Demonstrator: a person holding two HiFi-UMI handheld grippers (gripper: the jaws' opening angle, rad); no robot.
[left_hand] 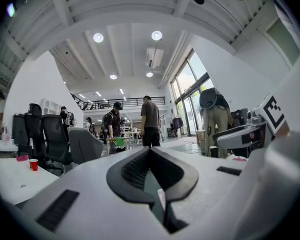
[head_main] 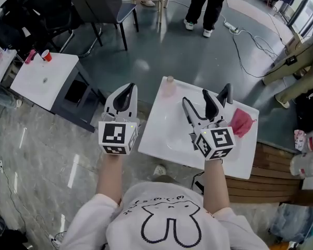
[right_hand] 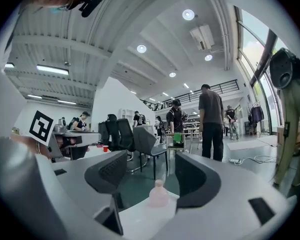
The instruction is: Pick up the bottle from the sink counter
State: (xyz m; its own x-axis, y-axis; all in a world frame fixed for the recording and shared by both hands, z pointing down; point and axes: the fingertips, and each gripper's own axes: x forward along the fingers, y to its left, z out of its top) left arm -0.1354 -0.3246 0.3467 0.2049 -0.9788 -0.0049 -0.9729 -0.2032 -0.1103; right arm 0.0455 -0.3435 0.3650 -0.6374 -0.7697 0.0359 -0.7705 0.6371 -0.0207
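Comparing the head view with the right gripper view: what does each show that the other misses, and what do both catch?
Only the head view shows the pink cloth lying on the right part of the sink counter. Only the right gripper view shows the ceiling lights and an upper-floor railing. Both show the bottle upright at the counter's far edge, the right gripper open with the bottle ahead of its jaws, untouched, and the red cup on a white table.

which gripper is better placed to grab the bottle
Right. The right gripper is open above the sink counter, with the bottle ahead of its jaws; the left gripper is shut, beside the counter.
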